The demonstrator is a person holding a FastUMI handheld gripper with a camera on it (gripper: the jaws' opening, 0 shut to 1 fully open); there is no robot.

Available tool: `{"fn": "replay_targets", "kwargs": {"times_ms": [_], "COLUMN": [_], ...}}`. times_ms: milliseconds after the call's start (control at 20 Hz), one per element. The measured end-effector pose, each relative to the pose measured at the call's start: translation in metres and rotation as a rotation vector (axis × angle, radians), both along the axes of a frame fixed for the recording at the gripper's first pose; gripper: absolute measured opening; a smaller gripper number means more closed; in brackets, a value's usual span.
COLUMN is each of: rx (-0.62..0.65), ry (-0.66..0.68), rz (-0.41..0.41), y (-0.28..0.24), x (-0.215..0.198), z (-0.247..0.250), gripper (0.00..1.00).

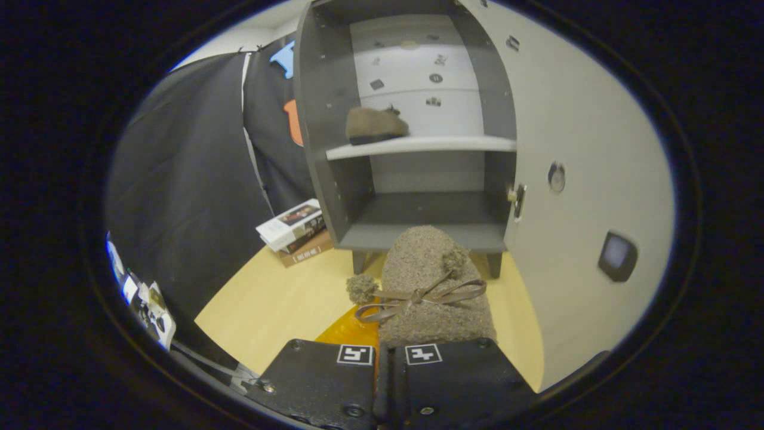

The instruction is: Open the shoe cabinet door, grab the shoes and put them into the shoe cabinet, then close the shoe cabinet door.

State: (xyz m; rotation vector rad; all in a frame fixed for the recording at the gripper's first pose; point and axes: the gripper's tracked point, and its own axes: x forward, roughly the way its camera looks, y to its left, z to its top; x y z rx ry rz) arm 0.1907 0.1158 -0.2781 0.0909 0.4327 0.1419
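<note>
Now, tongs view: one fisheye look along the two fingers toward the cabinet.
Tongs (389, 349): black finger blocks drawn close together at 6 o'clock, each with a square marker; the heel of a shoe runs down between them, but the contact itself is hidden, so I cannot tell whether both fingers press on it.
Held shoe (433, 286): brown, fuzzy, with a ribbon bow and two pom-poms, stretching from the fingers toward 12 o'clock, its toe just short of the cabinet's bottom edge.
Shoe cabinet (418, 143): grey, upright, beyond the shoe at 12 o'clock.
Cabinet door (573, 179): swung open at 2 o'clock, inner face pale.
Second shoe (376, 124): same brown, lying on the cabinet's middle shelf, left part.
Lower compartment: dark, beneath that shelf.
Worktop (280, 298): light wood, under the cabinet's feet.
Books (295, 230): a small stack at 10 o'clock, just beside the cabinet's left foot.
Orange patch (352, 328): on the worktop, under the shoe's left side.
</note>
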Motion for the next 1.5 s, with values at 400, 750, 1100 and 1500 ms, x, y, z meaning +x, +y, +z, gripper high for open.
{"fn": "replay_targets", "kwargs": {"times_ms": [400,750,1100,1500], "rx": [-0.072,-0.1,-0.13,-0.084], "ry": [-0.188,-0.272,-0.215,-0.053], "rz": [-0.048,-0.092,-0.136,-0.181], "y": [-0.007,-0.011,-0.027,-0.049], "x": [0.053,0.161,0.286,0.357], "z": [0.138,0.209,0.202,0.15], "gripper": [0.07,0.07,0.07,0.07]}}
